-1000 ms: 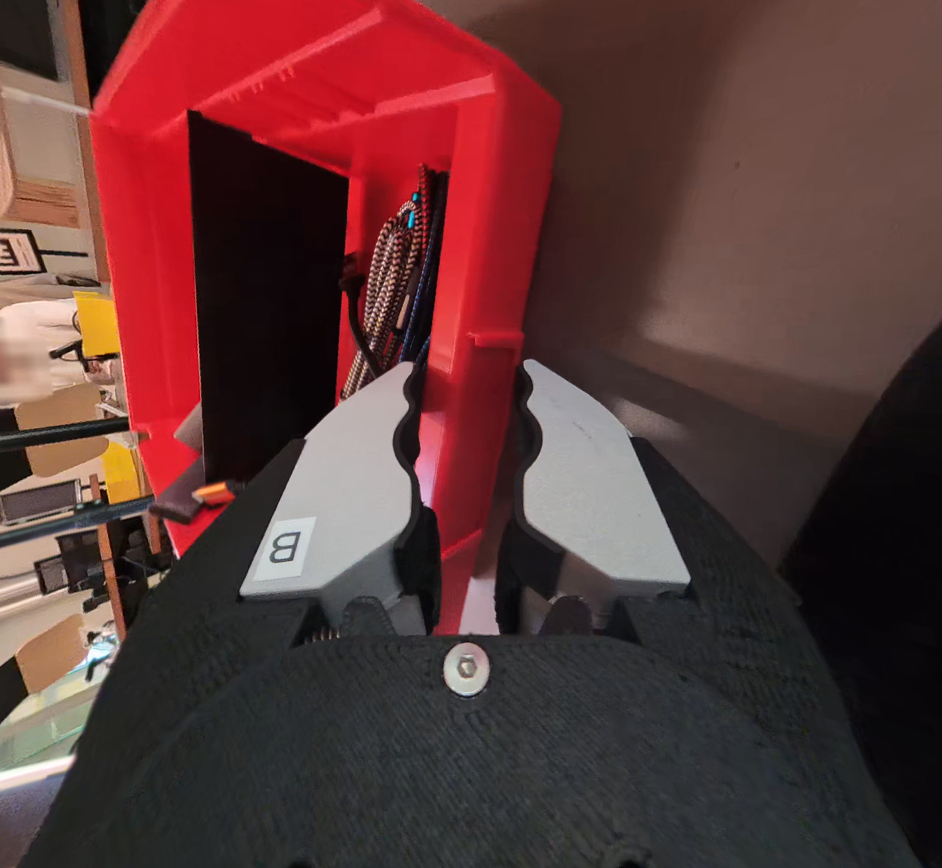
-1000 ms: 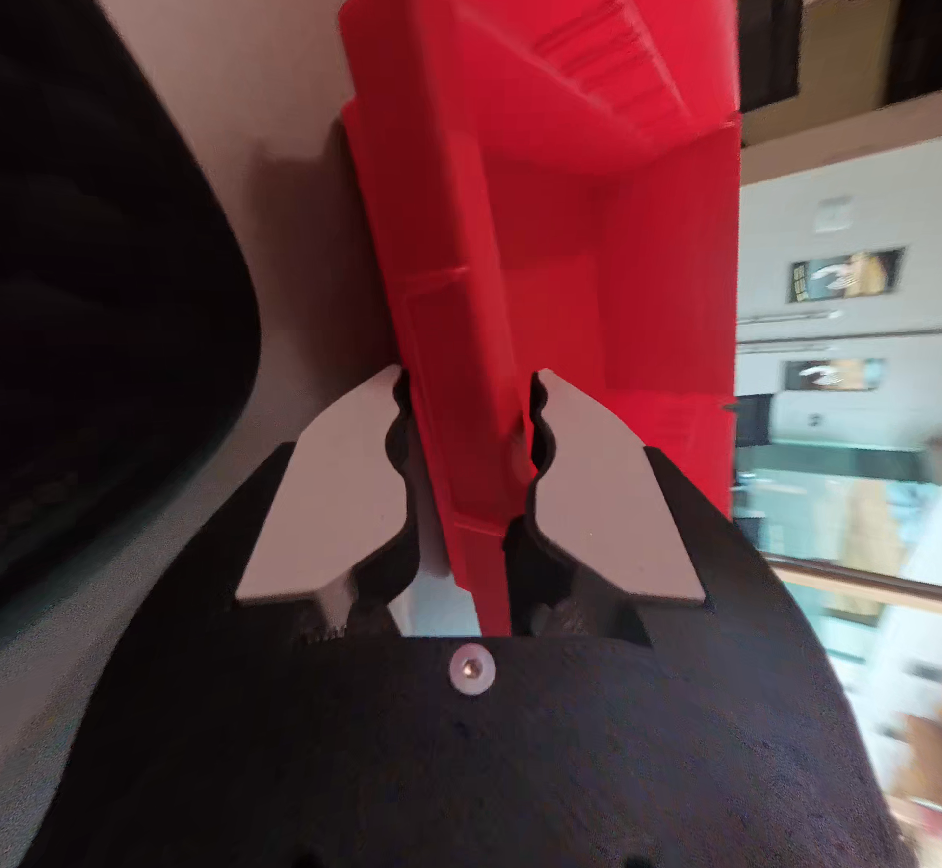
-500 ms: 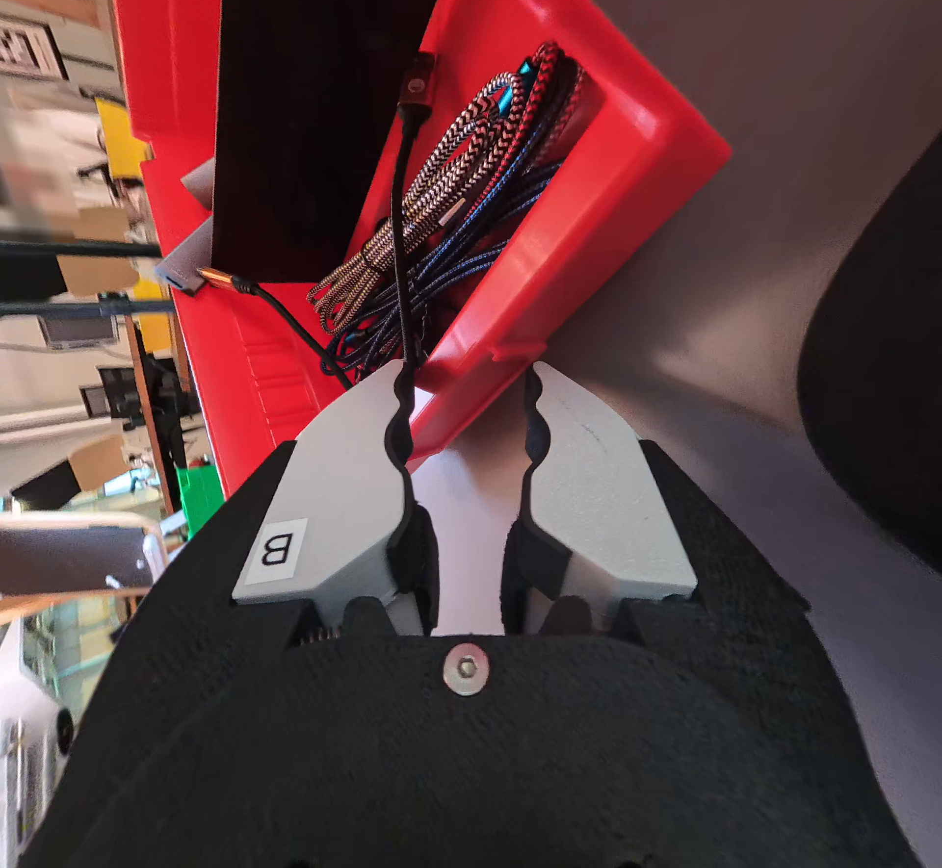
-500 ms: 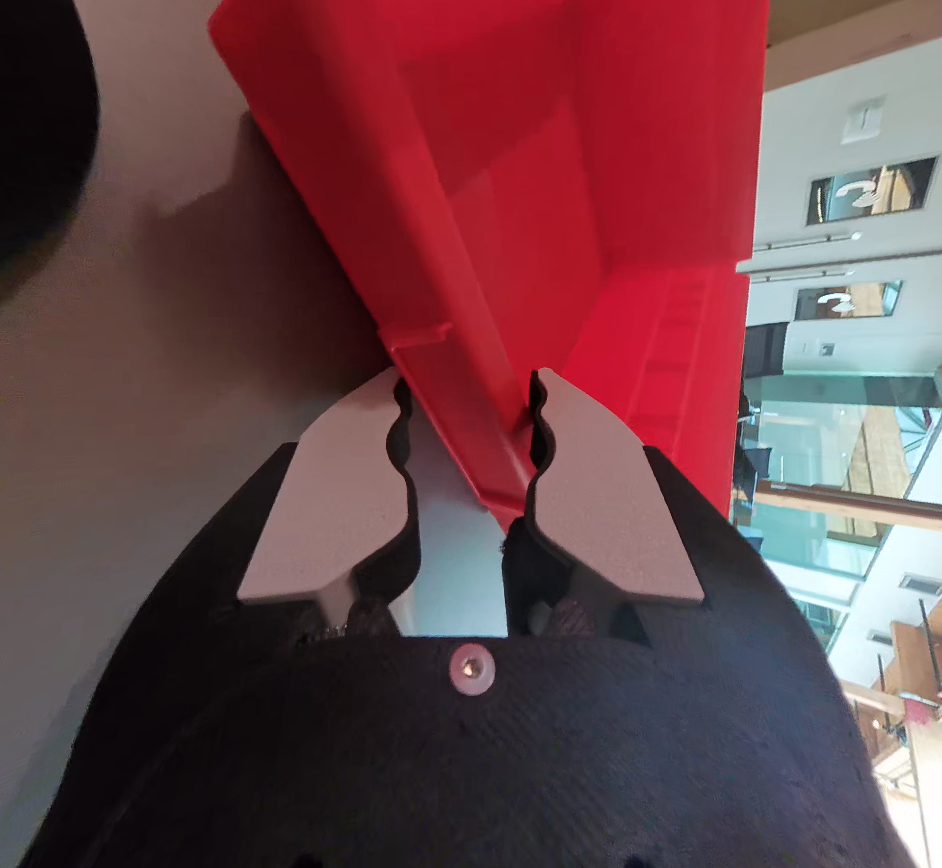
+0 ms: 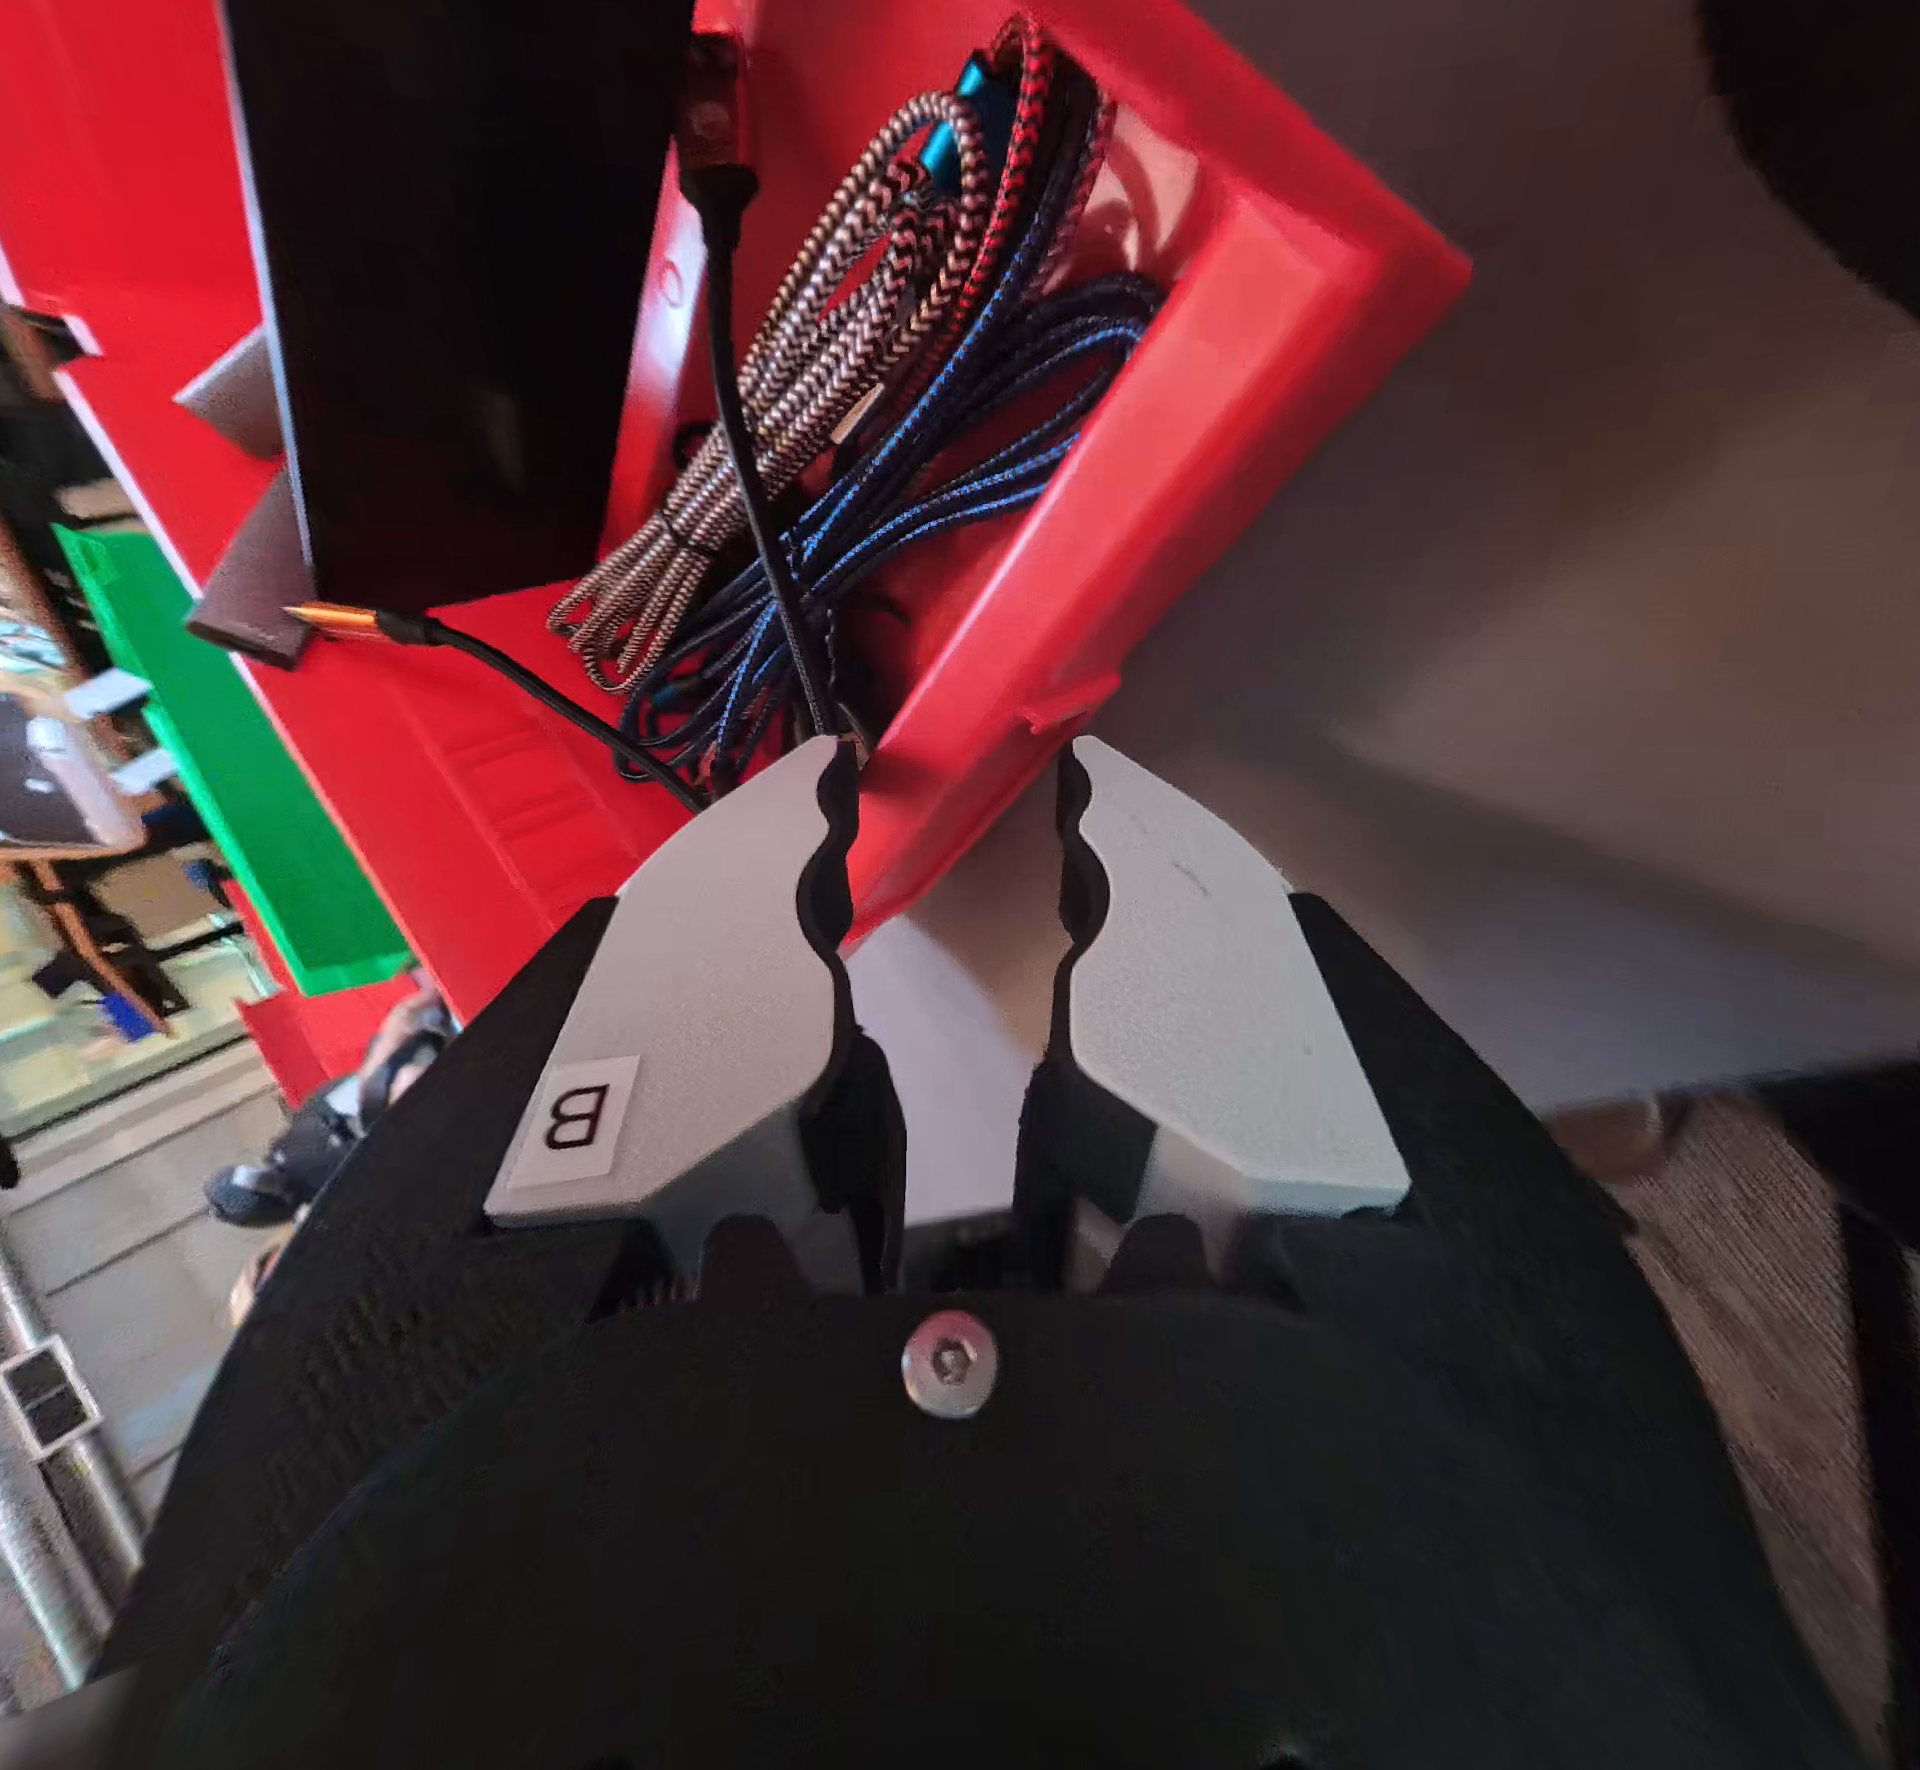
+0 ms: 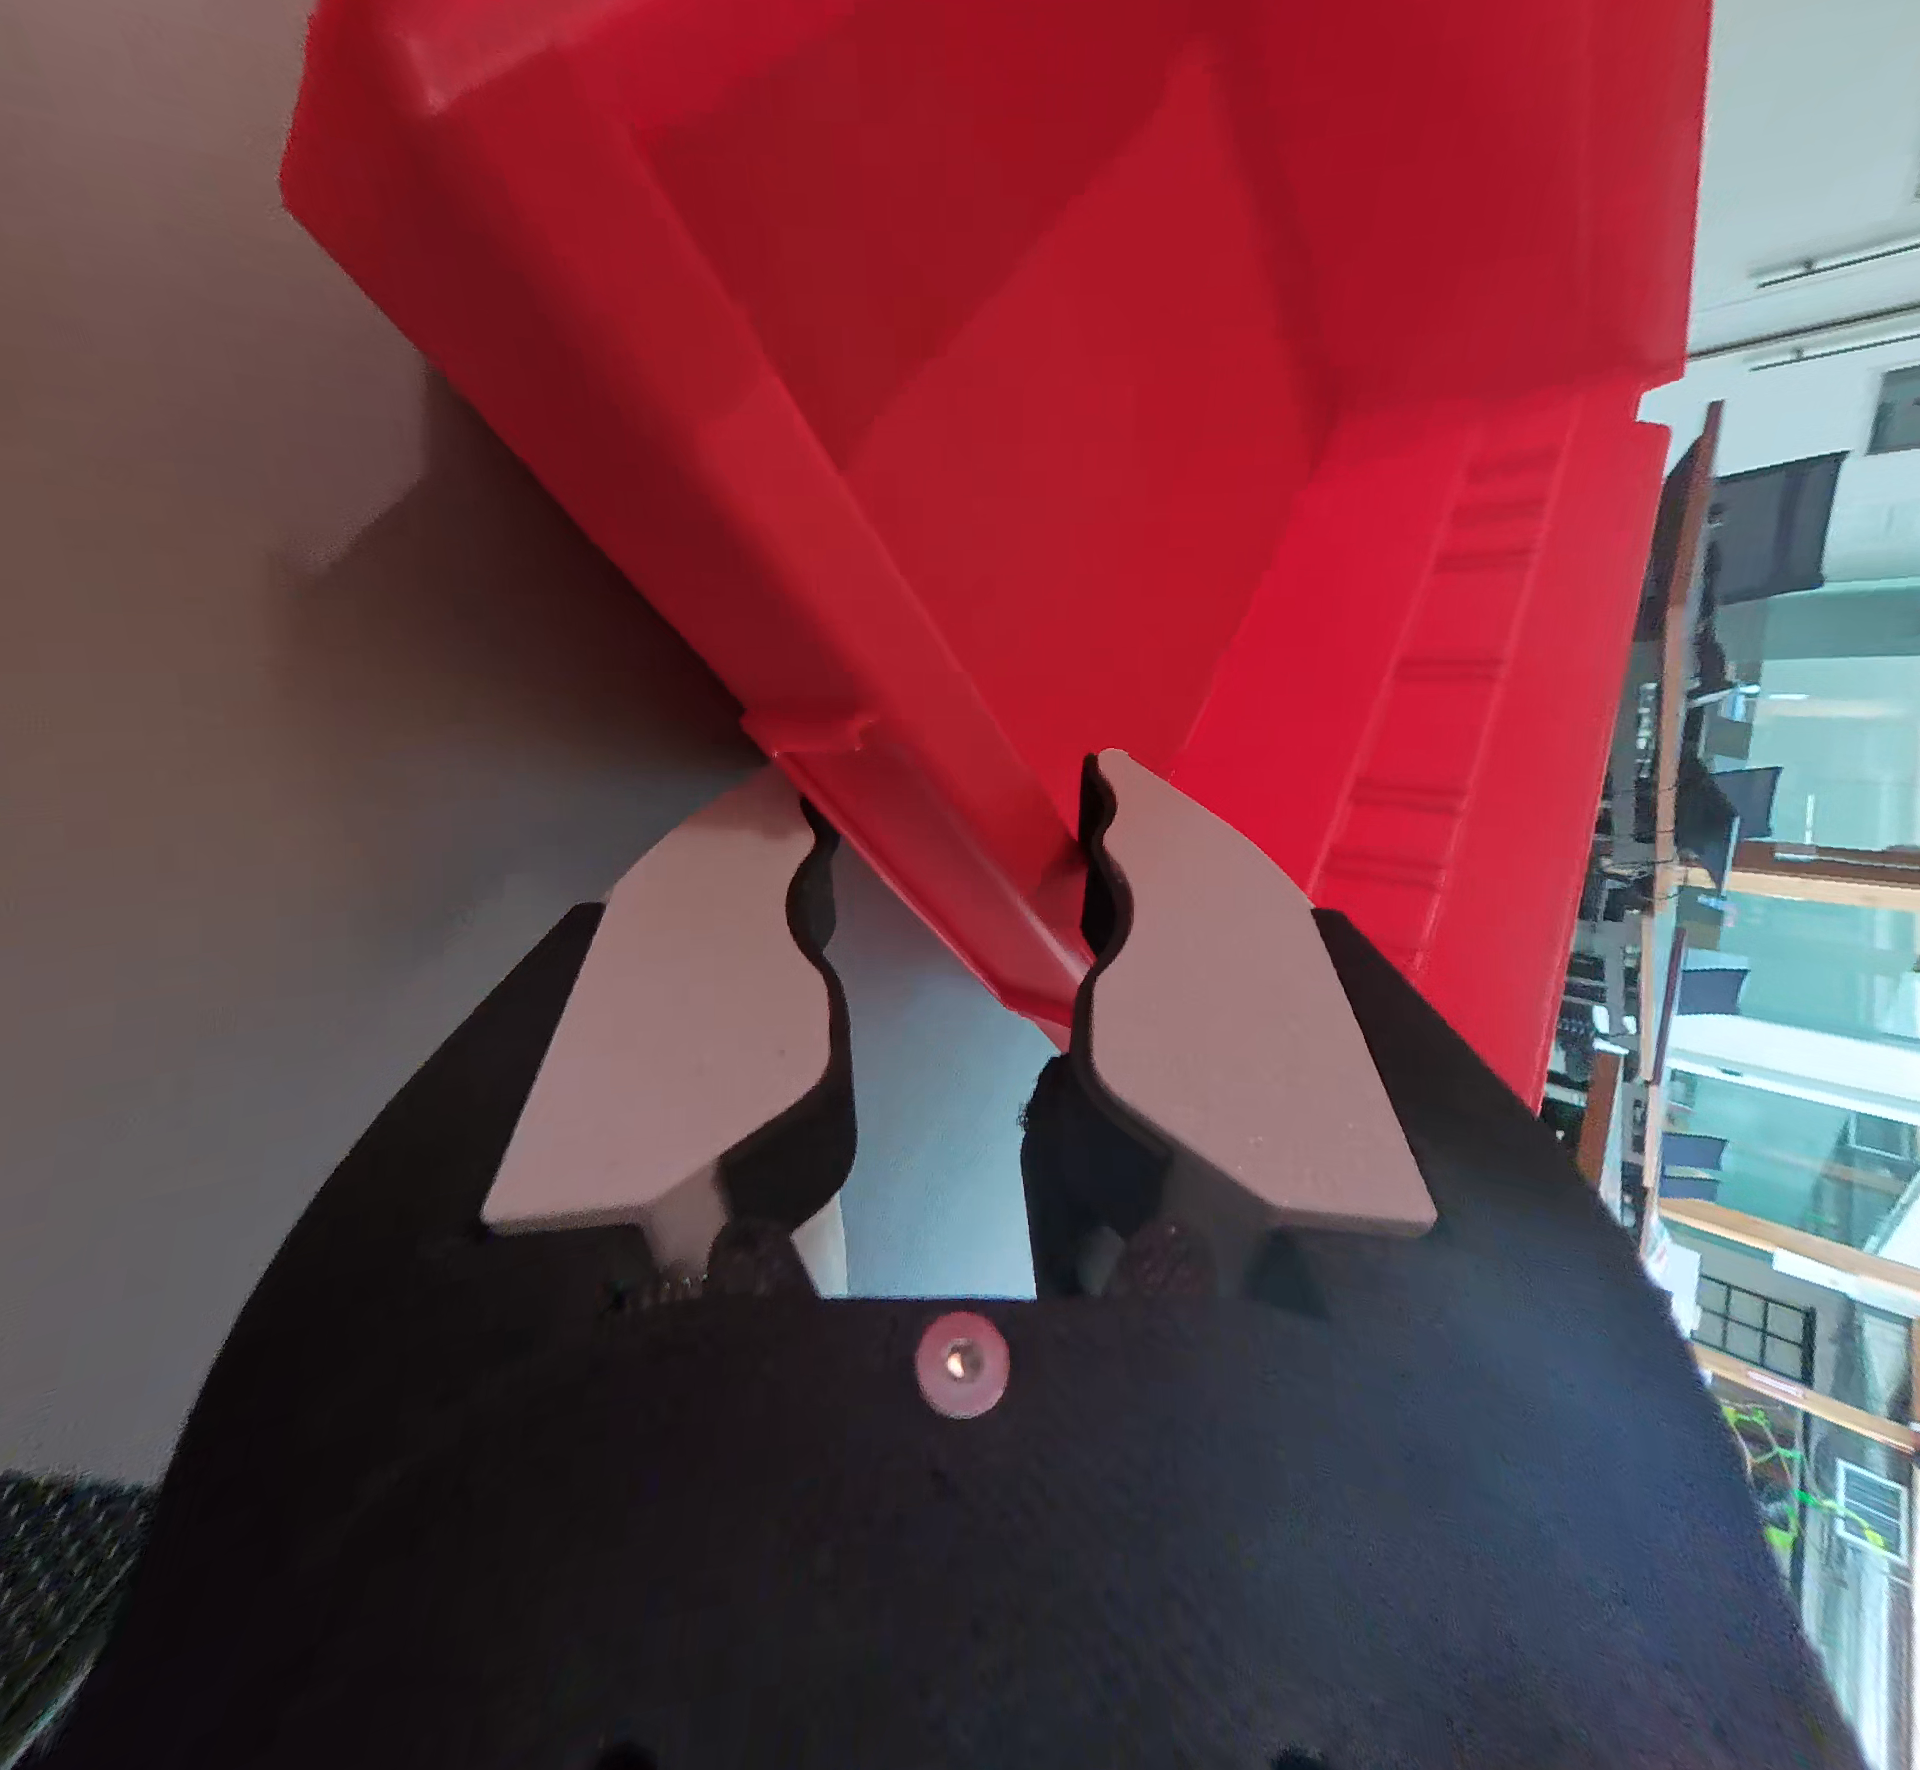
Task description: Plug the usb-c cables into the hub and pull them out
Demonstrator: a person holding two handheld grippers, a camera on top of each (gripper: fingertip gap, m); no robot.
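L gripper (image 5: 951, 764) fingers spread, red bin (image 5: 1226, 432) wall edge between the tips, not pinched. Just beyond the L-hand tip, inside the bin: braided usb-c cables (image 5: 894, 390) bundled, black divider (image 5: 457, 193) further left, grey hub (image 5: 255, 593) w/ orange plug past it. R gripper (image 6: 945, 785) fingers spread too, straddling the bin's rim (image 6: 935, 837); grey table (image 6: 208, 681) left of them.

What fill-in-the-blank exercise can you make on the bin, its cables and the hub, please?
1. The bin that holds the braided cables is ____.
2. A tall ____ divider stands in the bin, beside the cables.
3. The plug at the end of the grey hub has an ____ shell.

Missing words: red; black; orange.
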